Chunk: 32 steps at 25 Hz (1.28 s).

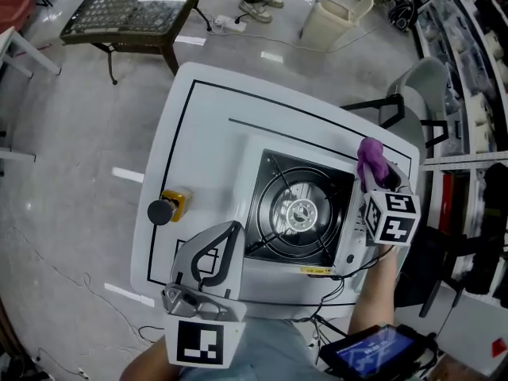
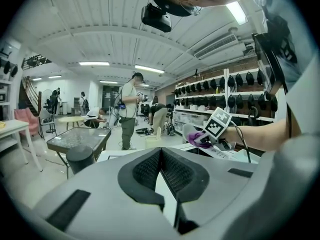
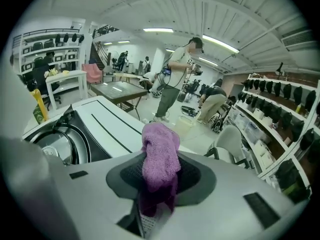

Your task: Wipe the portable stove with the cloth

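The portable stove (image 1: 295, 213) sits on the white table (image 1: 198, 133), its round burner bare; its black top also shows at the left of the right gripper view (image 3: 60, 139). My right gripper (image 1: 376, 181) hovers over the stove's right edge, shut on a purple cloth (image 1: 370, 160) that bulges up between the pads (image 3: 160, 154). My left gripper (image 1: 232, 228) is at the stove's near left corner, shut with nothing between its pads (image 2: 172, 171). From the left gripper view, the right gripper's marker cube (image 2: 218, 124) and the cloth (image 2: 197, 137) appear ahead to the right.
A black knob on a yellow base (image 1: 167, 206) stands at the table's left edge. A dark glass-top table (image 1: 135, 6), a white bin (image 1: 333, 18) and a grey chair (image 1: 421, 86) surround the table. Shelves line the right wall. People stand in the background.
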### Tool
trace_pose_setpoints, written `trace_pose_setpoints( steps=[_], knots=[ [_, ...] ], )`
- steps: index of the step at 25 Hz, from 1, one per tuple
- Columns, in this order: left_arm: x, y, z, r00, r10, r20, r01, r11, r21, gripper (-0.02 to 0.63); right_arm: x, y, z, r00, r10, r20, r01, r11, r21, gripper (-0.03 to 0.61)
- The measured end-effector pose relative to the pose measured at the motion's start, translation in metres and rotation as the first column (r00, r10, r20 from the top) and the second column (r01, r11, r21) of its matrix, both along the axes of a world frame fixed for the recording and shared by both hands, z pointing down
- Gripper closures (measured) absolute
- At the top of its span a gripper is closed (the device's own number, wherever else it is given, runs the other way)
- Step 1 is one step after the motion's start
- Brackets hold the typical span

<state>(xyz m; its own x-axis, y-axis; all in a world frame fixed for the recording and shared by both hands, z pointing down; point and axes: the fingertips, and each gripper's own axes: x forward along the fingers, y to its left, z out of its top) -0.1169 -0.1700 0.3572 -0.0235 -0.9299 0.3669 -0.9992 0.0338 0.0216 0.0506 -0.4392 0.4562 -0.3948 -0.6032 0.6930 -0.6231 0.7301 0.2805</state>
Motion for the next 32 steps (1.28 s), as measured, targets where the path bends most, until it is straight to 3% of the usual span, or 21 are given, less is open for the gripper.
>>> trace_pose_setpoints(
  steps=[21,32],
  knots=[
    [-0.062,0.042,0.007,0.997,-0.078,-0.016,0.078,0.997,0.005,0.594,-0.101,0.043,0.006,0.994,-0.108,0.018,0.109,0.993,-0.037,0.428],
    [-0.071,0.049,0.005,0.995,-0.090,-0.041,0.090,0.996,0.011,0.594,-0.122,0.046,-0.005,0.989,-0.145,-0.005,0.145,0.989,-0.017,0.428]
  ],
)
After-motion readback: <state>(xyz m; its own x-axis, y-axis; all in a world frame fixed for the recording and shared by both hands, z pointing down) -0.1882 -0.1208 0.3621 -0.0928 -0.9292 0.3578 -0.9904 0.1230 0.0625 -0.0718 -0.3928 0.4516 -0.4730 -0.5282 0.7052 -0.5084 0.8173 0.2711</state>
